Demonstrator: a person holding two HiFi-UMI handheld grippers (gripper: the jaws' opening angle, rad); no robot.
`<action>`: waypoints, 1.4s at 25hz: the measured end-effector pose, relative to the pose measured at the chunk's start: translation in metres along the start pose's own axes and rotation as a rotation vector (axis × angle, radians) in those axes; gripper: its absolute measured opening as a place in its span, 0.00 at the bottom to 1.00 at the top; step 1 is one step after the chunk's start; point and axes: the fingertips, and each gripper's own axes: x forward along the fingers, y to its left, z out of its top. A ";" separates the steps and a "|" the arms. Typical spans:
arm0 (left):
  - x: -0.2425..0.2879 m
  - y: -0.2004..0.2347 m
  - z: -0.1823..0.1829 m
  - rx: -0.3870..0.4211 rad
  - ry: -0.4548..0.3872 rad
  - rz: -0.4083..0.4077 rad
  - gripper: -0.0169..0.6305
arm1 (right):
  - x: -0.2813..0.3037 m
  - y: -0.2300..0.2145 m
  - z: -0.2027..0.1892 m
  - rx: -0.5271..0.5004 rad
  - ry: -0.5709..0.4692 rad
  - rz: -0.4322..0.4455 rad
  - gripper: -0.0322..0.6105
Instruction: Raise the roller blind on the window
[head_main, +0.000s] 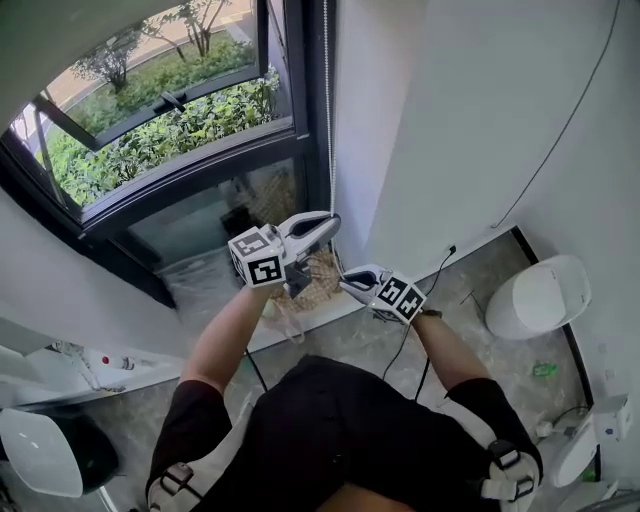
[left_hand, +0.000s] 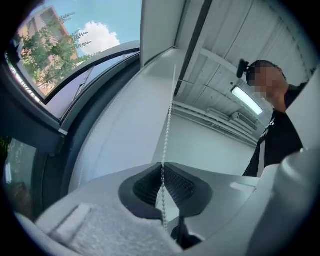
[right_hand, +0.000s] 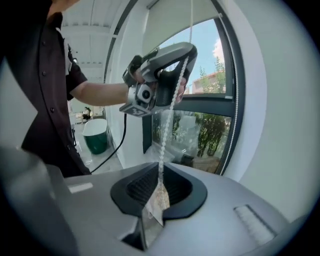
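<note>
The blind's white bead chain (head_main: 327, 100) hangs down beside the dark window frame (head_main: 300, 140). My left gripper (head_main: 330, 222) is raised to it and shut on the chain (left_hand: 170, 125), which runs straight up from its pads. Lower and to the right, my right gripper (head_main: 345, 283) has the same chain (right_hand: 167, 125) between its jaws, which stand a narrow gap apart and do not pinch it. The right gripper view looks up at the left gripper (right_hand: 187, 55) clamped on the chain above. The pale roller blind (right_hand: 170, 15) covers the top of the window.
A white wall (head_main: 480, 120) stands right of the window. On the grey floor are a black cable (head_main: 410, 330), a white rounded stool (head_main: 540, 295) at right and a white chair (head_main: 40, 450) at lower left. A green tub (right_hand: 95, 135) stands behind.
</note>
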 end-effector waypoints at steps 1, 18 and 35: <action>-0.002 0.004 0.001 0.001 -0.008 0.005 0.05 | -0.006 -0.005 0.011 0.014 -0.047 -0.008 0.14; -0.012 -0.002 0.003 0.085 0.003 0.028 0.05 | -0.136 -0.068 0.347 -0.116 -0.803 -0.139 0.31; -0.021 0.020 -0.067 0.001 0.191 0.051 0.05 | -0.124 -0.069 0.304 -0.024 -0.797 -0.145 0.08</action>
